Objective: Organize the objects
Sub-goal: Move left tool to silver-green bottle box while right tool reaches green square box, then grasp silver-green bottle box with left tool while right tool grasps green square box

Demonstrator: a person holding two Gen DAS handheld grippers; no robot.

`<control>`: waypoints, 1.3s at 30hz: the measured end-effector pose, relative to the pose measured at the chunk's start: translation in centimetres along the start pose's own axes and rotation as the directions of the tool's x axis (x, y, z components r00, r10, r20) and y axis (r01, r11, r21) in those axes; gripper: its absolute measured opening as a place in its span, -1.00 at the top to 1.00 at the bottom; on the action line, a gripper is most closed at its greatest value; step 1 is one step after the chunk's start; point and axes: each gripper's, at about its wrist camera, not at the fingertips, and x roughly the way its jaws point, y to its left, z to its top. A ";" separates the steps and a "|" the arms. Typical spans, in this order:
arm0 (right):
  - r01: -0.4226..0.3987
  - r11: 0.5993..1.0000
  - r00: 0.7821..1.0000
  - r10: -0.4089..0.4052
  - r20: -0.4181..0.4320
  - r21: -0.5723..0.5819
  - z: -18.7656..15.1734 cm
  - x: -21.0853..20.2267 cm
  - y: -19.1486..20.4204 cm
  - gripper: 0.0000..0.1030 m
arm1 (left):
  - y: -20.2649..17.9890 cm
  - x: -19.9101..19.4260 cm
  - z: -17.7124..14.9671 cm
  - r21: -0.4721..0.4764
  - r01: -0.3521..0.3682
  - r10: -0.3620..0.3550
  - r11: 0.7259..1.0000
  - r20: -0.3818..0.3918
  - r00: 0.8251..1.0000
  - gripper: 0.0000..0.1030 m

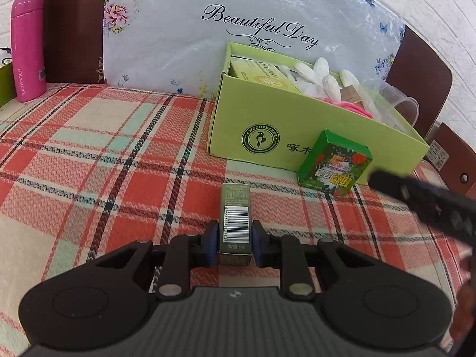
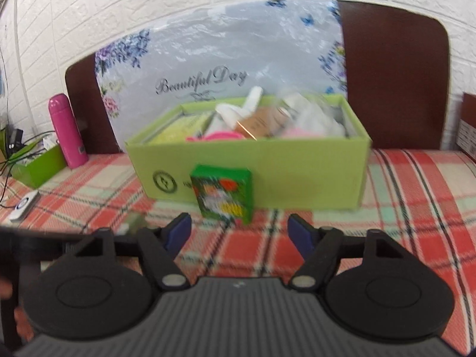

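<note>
My left gripper (image 1: pixel 235 242) is shut on a small grey-green carton with a barcode (image 1: pixel 235 217), held lying forward over the plaid tablecloth. A small green printed box (image 1: pixel 334 160) leans against the front wall of the light green cardboard box (image 1: pixel 258 125), which holds white gloves, a yellow-green pack and pink items. My right gripper (image 2: pixel 239 232) is open and empty, just short of the same small green box (image 2: pixel 223 197), in front of the light green box (image 2: pixel 297 172). The right gripper's finger shows as a black bar in the left wrist view (image 1: pixel 422 199).
A pink bottle (image 1: pixel 26 47) stands at the far left by a brown chair back (image 1: pixel 74 26); it also shows in the right wrist view (image 2: pixel 67 131). A floral plastic sheet (image 1: pixel 253 29) stands behind. A green tray (image 2: pixel 38 166) and a white device (image 2: pixel 23 209) lie at the left.
</note>
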 end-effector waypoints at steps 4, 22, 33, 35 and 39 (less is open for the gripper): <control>0.015 1.000 0.998 -0.014 0.058 -0.017 1.6 1.5 0.7 0.10 | 0.3 0.0 0.0 -0.008 0.018 -0.018 1.000 0.000 1.000 0.53; -0.022 0.999 1.000 0.023 0.012 -0.033 0.3 1.6 1.4 0.16 | 1.0 -0.2 -0.7 -0.019 0.063 -0.062 0.998 0.042 0.997 0.53; -0.016 0.997 0.996 0.022 -0.087 0.072 -1.3 2.2 1.3 -0.68 | 1.3 -0.3 -0.9 -0.024 0.073 -0.072 0.997 0.051 0.996 0.53; -0.033 0.997 0.993 0.040 -0.110 0.065 -1.3 3.0 2.0 -0.77 | 1.3 -0.3 -0.8 -0.024 0.073 -0.072 0.997 0.050 0.996 0.53; 0.020 1.000 0.993 -0.018 -0.117 0.015 -1.6 4.8 3.2 -0.63 | 1.2 -0.2 -0.8 -0.011 0.066 -0.065 0.998 0.045 0.997 0.53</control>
